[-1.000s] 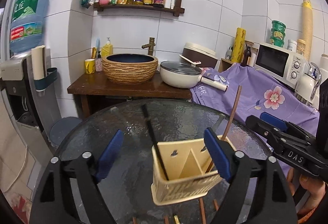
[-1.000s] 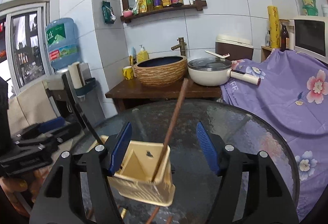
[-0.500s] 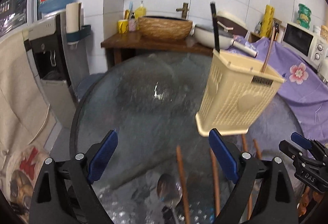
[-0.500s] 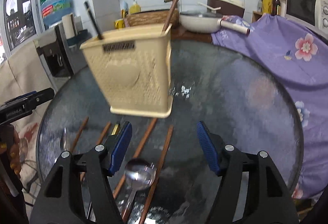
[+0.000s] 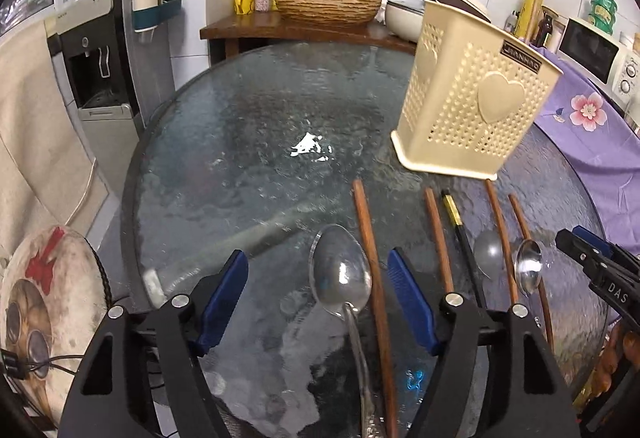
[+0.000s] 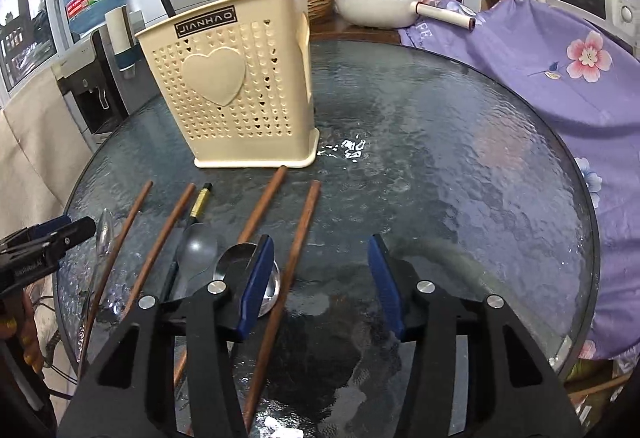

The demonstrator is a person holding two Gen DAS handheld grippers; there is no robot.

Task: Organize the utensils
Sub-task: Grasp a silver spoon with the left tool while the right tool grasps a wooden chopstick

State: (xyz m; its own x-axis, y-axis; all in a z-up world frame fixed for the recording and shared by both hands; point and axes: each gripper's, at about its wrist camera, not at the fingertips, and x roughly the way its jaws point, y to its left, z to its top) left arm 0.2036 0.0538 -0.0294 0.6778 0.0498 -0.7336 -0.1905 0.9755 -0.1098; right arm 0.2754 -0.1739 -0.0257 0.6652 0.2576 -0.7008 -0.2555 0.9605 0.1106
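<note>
Glass, rippled and slick, carries the loose chopsticks and spoons in a row before the cream utensil holder [image 6: 236,85], labelled JIANHAO. The left gripper [image 5: 318,300], jaws just narrowing but gripping nothing, straddles a steel spoon [image 5: 340,274] and a wooden chopstick [image 5: 370,258] lying touching: it may pinch both, or the spoon may skid. The right gripper [image 6: 322,280], also closing, empty, flanks another chopstick [image 6: 298,238]. DAS marks the right gripper's side.
</note>
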